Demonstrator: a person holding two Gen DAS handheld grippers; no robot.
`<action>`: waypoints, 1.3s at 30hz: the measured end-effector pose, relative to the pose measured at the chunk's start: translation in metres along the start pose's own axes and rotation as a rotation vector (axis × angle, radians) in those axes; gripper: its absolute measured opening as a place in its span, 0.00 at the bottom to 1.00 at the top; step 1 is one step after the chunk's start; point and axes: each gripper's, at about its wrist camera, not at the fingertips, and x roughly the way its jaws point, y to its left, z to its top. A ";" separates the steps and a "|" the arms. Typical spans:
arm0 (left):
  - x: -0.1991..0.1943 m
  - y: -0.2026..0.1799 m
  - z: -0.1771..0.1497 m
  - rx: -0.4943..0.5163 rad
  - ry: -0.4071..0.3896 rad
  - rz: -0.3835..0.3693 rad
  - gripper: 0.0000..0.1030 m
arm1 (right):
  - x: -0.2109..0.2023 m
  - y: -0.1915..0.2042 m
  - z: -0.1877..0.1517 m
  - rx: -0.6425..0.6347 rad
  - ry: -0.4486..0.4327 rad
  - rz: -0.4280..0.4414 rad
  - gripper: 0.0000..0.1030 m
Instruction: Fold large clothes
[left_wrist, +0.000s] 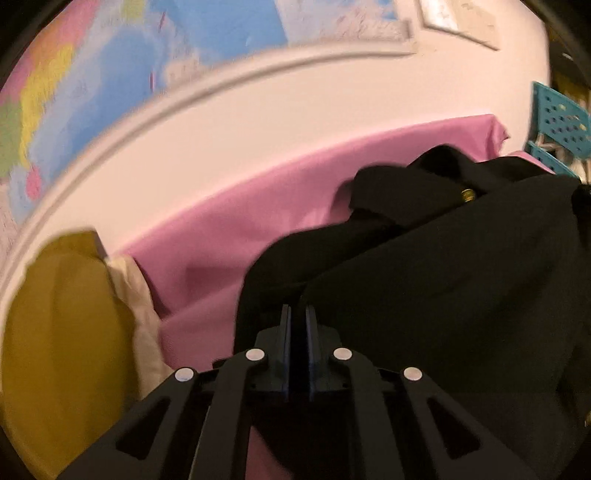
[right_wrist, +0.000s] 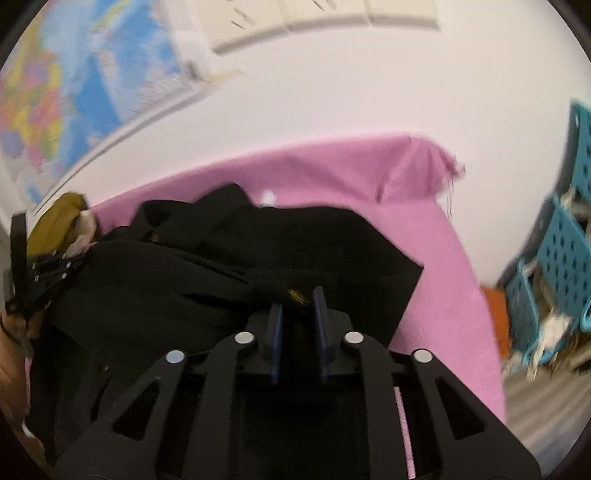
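A large black garment (left_wrist: 443, 277) with gold buttons lies bunched on the pink cloth-covered table (left_wrist: 229, 236). My left gripper (left_wrist: 298, 314) is shut, its pads pinching the garment's near left edge. In the right wrist view the same black garment (right_wrist: 229, 266) spreads across the pink cover (right_wrist: 436, 258). My right gripper (right_wrist: 298, 301) holds a thick fold of it between narrowly parted pads, with a gold button (right_wrist: 298, 295) right at the tips. The left gripper's frame and the person's hand (right_wrist: 11, 354) show at that view's left edge.
A mustard-yellow cloth (left_wrist: 62, 332) and a cream cloth (left_wrist: 140, 295) are piled at the table's left. Teal perforated baskets (right_wrist: 561, 258) with clutter stand to the right, beside something orange (right_wrist: 495, 314). A white wall with a coloured map (left_wrist: 110, 74) rises behind the table.
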 end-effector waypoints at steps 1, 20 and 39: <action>-0.001 0.000 0.000 -0.007 -0.008 0.005 0.08 | 0.005 -0.001 -0.001 0.007 0.018 0.000 0.18; -0.052 -0.013 -0.025 -0.012 -0.095 -0.005 0.58 | -0.046 0.045 -0.017 -0.168 -0.141 -0.053 0.41; -0.070 -0.026 -0.026 -0.018 -0.162 -0.034 0.61 | -0.078 0.043 -0.024 -0.121 -0.179 -0.079 0.47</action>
